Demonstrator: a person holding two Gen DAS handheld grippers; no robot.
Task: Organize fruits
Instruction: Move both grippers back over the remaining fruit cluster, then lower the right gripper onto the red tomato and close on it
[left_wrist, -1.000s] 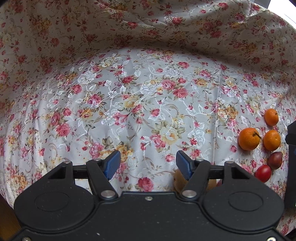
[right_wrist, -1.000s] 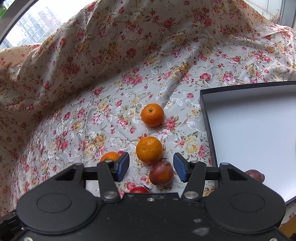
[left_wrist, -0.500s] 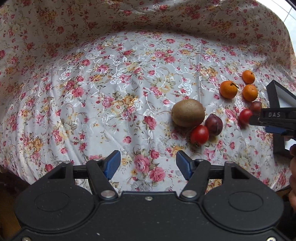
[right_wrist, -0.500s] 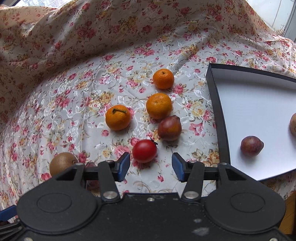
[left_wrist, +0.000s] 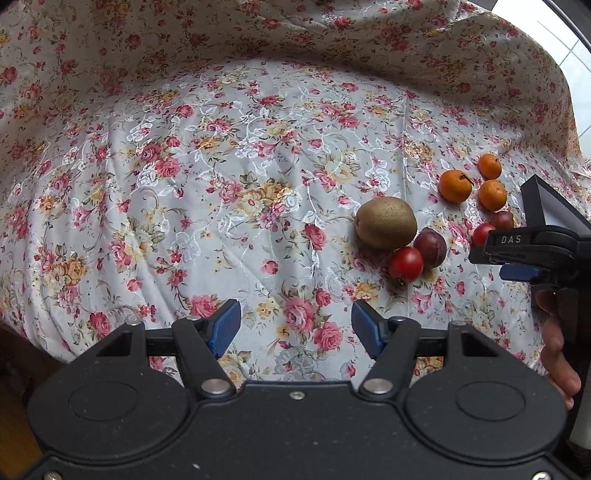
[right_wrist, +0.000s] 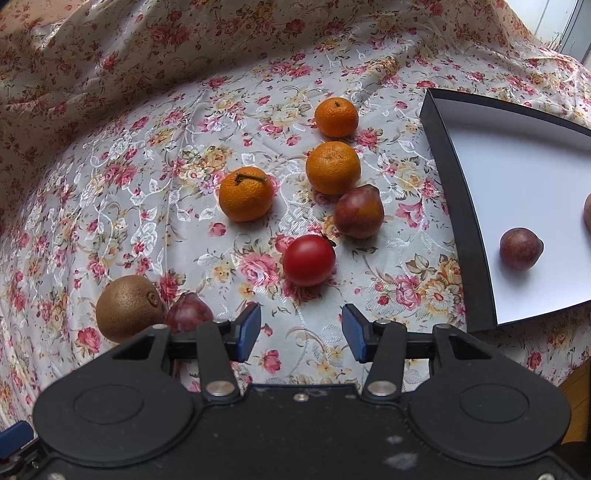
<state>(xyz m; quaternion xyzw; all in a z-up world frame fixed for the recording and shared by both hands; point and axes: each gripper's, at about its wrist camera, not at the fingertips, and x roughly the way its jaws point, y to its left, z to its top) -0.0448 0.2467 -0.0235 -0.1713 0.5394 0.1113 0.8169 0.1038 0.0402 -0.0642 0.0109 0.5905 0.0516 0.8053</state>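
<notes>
Left wrist view: my left tool (left_wrist: 295, 325) hangs above the flowered cloth (left_wrist: 221, 177) with its blue pads apart and nothing between them. Ahead and to the right lie a kiwi (left_wrist: 386, 222), a plum (left_wrist: 430, 246) touching it, and a tomato (left_wrist: 405, 264) just in front of both. Farther right sit three mandarins, the nearest with a stem (left_wrist: 455, 186). My right tool (left_wrist: 524, 254) enters from the right edge; from here I cannot tell how its pads stand. A corner of the black tray (left_wrist: 535, 201) shows behind it.

Right wrist view: my right tool (right_wrist: 301, 330) is spread wide and empty, the gap lined up on a second tomato (right_wrist: 309, 260) just ahead. Beyond it a plum (right_wrist: 358, 212) touches a mandarin (right_wrist: 333, 168); the stemmed mandarin (right_wrist: 246, 194) lies to the left, another mandarin (right_wrist: 336, 117) farther back. The kiwi (right_wrist: 127, 308) and its neighbouring plum (right_wrist: 188, 312) sit at lower left. The tray (right_wrist: 454, 206) lies to the right and already holds one plum (right_wrist: 521, 248); another fruit shows only as a sliver at the frame edge.

Handling, as I judge it: the tomato is light, smooth and thin-skinned, so likely slippery and easy to bruise. I would close across its widest middle, gently. It is round and may roll on the creased cloth.
</notes>
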